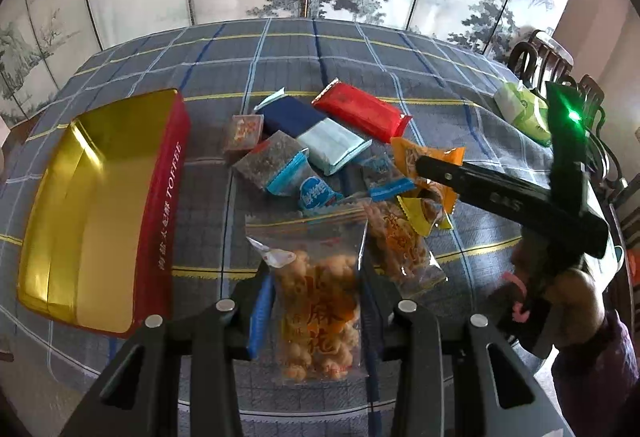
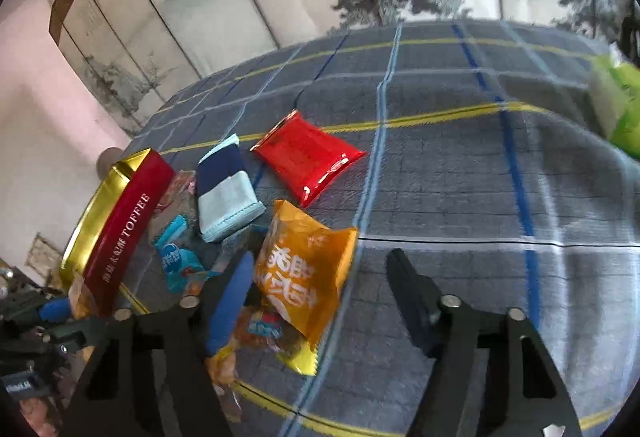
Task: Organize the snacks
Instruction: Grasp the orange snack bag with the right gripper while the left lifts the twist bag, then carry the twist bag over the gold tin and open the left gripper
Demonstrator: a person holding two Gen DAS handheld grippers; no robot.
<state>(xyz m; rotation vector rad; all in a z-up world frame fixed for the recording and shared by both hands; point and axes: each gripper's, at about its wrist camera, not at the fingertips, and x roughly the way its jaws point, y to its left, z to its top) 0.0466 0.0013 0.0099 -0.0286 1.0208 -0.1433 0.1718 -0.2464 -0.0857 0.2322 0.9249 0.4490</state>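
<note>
My left gripper is shut on a clear zip bag of orange fried twists, held above the plaid tablecloth. An open red toffee tin with a gold inside lies to its left. My right gripper is open and tilted down over the snack pile. An orange packet lies between its fingers: the left pad is at the packet's edge and the right finger stands apart from it. In the left wrist view the right gripper reaches onto that orange packet.
Loose on the cloth lie a red packet, a navy and pale blue packet, small blue candies, a yellow packet and a second clear bag of twists. A green tissue pack sits far right by dark chairs.
</note>
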